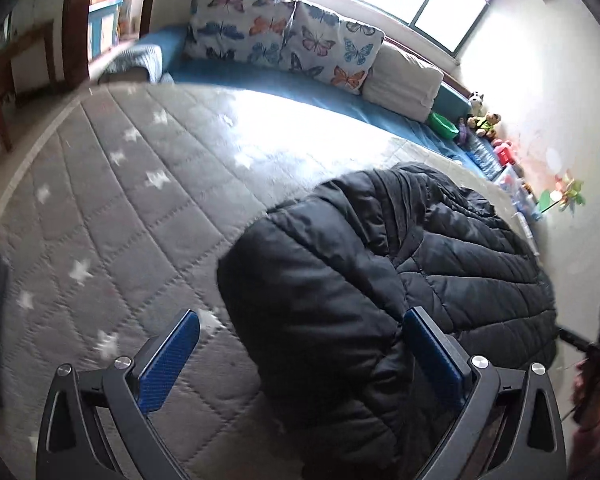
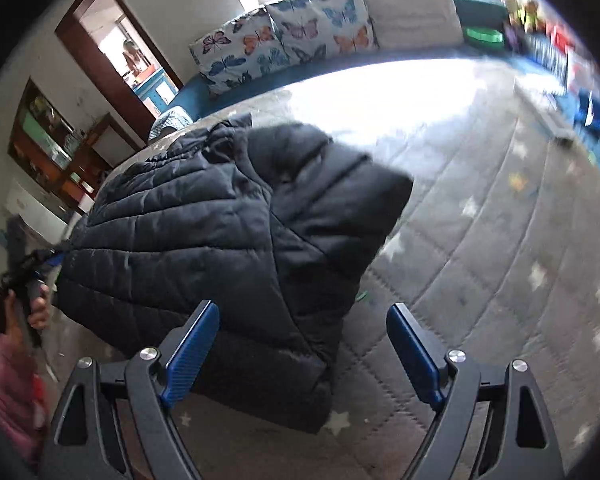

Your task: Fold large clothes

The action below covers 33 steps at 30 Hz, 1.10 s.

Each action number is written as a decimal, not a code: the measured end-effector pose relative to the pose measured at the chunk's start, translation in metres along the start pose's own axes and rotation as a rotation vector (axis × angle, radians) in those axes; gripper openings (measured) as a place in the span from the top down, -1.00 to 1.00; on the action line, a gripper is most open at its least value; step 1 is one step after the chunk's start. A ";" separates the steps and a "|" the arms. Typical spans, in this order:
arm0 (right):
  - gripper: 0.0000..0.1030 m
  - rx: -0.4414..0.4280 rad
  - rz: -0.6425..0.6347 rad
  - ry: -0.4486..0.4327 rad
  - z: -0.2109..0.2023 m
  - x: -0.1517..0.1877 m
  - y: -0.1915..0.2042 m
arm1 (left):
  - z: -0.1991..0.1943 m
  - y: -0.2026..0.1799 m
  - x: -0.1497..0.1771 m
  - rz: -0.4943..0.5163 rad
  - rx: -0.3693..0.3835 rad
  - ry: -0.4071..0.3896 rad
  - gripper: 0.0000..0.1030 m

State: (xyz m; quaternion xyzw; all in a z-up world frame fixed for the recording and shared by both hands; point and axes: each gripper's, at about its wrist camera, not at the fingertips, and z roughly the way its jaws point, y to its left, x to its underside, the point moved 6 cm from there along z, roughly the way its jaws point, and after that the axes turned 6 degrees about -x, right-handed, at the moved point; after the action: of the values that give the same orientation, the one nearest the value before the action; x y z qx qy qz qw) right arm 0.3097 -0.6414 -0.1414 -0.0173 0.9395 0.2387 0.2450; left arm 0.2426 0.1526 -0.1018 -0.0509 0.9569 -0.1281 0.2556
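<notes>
A black quilted puffer jacket (image 1: 400,280) lies in a folded heap on a grey quilted bedspread with white stars (image 1: 132,200). My left gripper (image 1: 300,352) is open, its blue pads wide apart over the jacket's near left part, holding nothing. In the right wrist view the jacket (image 2: 220,232) lies ahead and to the left. My right gripper (image 2: 304,344) is open over the jacket's near right edge, empty. The other gripper and hand show at the left edge of the right wrist view (image 2: 28,280).
Butterfly pillows (image 1: 284,36) and a white pillow (image 1: 404,80) line the far side under a window. Toys and bottles (image 1: 496,148) crowd the right wall. A doorway (image 2: 128,60) and shelves (image 2: 48,140) stand to the left.
</notes>
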 end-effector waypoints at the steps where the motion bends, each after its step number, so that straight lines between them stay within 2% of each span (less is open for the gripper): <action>1: -0.82 -0.021 0.022 0.012 0.005 0.001 -0.003 | 0.004 0.000 0.001 -0.015 0.027 0.008 -1.00; 6: -0.93 -0.140 0.113 0.059 0.023 0.003 -0.009 | 0.017 0.000 0.004 -0.044 0.103 0.034 -1.00; 9: -1.00 -0.171 0.138 0.097 0.033 0.005 -0.010 | 0.022 -0.001 0.005 -0.037 0.106 0.044 -1.00; 21: -1.00 -0.200 0.210 0.160 0.046 0.009 -0.012 | 0.040 -0.006 0.003 -0.044 0.163 0.087 -1.00; 33: -1.00 -0.233 0.266 0.194 0.049 0.011 -0.012 | 0.064 0.001 0.007 -0.157 0.300 0.174 -1.00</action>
State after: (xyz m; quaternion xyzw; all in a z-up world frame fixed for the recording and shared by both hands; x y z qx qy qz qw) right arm 0.3243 -0.6289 -0.1894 0.0558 0.9188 0.3731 0.1161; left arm 0.2686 0.1378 -0.1592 -0.0755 0.9386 -0.2930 0.1656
